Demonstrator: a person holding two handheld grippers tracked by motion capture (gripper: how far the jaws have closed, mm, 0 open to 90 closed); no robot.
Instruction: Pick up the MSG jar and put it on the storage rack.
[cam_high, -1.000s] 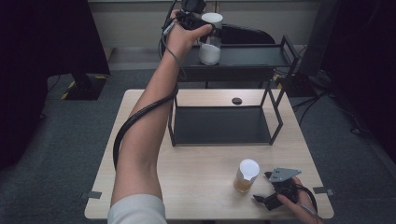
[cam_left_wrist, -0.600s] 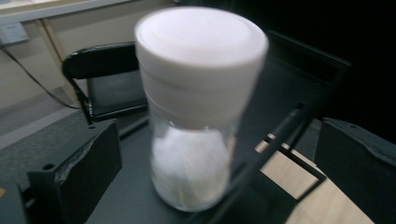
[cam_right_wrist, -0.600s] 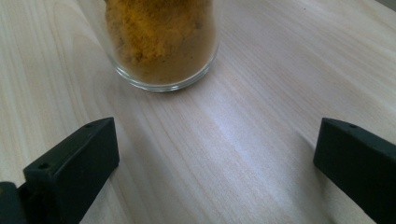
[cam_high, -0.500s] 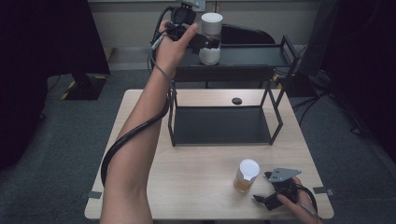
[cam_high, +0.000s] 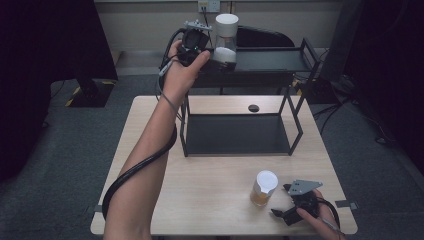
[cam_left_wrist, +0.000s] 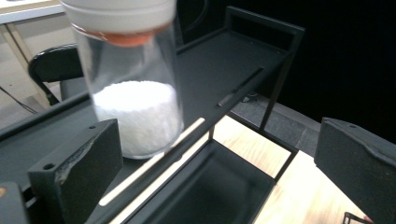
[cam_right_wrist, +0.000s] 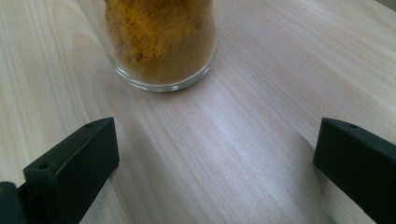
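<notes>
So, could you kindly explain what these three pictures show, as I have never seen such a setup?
A person holds a handheld two-jaw gripper in each hand. One picture looks down from above the light wooden table; the other two come from cameras riding on the grippers. The left gripper is raised to the top of the black metal shelf rack, jaws open, beside a clear glass jar of white powder with a white lid standing there. The right gripper rests low by the table, open, facing a clear glass jar of orange-brown powder. Nothing is gripped.
</notes>
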